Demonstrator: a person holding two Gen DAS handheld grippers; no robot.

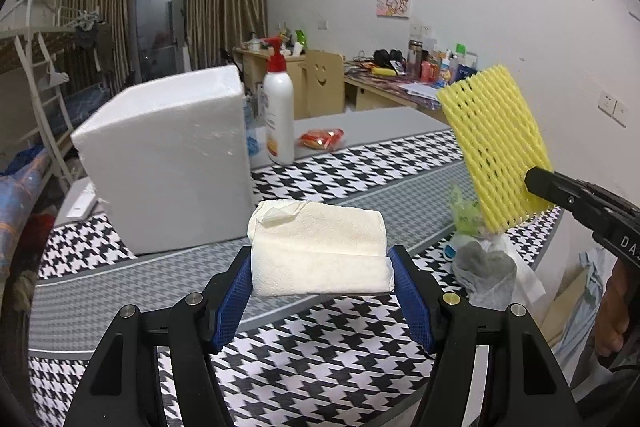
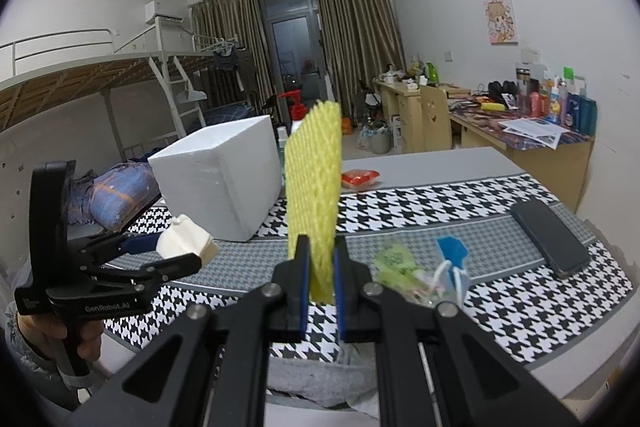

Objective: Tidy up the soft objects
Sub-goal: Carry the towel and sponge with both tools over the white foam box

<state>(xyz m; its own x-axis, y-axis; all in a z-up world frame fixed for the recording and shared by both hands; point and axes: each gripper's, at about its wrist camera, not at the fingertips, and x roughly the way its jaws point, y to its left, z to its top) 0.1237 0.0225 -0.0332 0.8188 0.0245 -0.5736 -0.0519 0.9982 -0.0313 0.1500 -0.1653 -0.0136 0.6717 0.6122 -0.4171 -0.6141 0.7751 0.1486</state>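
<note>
My left gripper (image 1: pixel 320 259) is shut on a folded white paper towel (image 1: pixel 320 247) and holds it above the houndstooth tablecloth (image 1: pixel 320 367), in front of a white foam box (image 1: pixel 168 155). The towel and left gripper also show in the right wrist view (image 2: pixel 186 239). My right gripper (image 2: pixel 322 247) is shut on the lower edge of a yellow foam net sleeve (image 2: pixel 316 187), held upright above the table. The sleeve shows at the right of the left wrist view (image 1: pixel 496 143).
A white spray bottle (image 1: pixel 279 107) and a red snack packet (image 1: pixel 322 138) stand behind the foam box. A grey cloth (image 1: pixel 486 267), green plastic bag (image 2: pixel 394 263) and blue-white item (image 2: pixel 452 259) lie at the right. A dark phone (image 2: pixel 550 237) lies far right.
</note>
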